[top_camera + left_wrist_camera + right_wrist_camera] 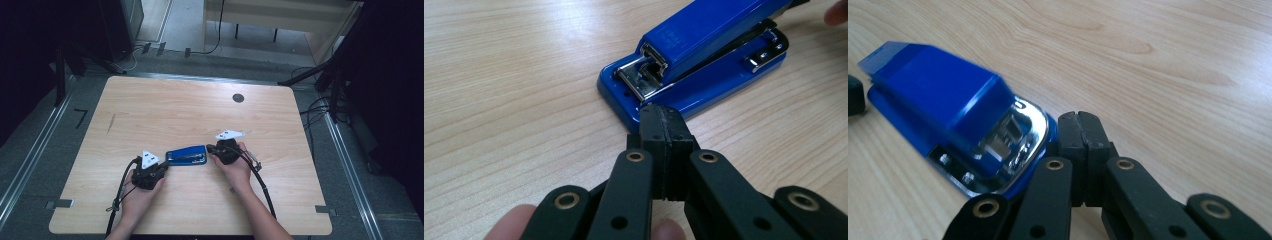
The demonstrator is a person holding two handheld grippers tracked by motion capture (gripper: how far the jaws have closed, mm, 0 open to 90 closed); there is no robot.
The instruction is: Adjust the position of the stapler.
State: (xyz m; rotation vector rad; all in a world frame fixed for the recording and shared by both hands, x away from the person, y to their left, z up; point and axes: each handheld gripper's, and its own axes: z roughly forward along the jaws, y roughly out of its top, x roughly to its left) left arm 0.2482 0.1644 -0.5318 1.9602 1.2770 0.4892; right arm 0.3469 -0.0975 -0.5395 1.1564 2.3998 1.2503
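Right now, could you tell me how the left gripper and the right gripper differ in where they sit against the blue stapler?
The left gripper sits at the stapler's stapling end; the right gripper sits at its hinged end. The left gripper lies nearer the person, the right gripper farther up the table. Both have their jaws shut, holding nothing.

high view looks down on the whole surface (200, 105); both claw views sit low, close, sharing the stapler (704, 55).

Light wood-grain table (165, 107), rounded corners, small dark round hole (238, 98) near far right edge. One item lying directly on it: blue stapler (187, 156), flat on its base, lengthwise left-right, centre of near half. Rest of top bare wood.
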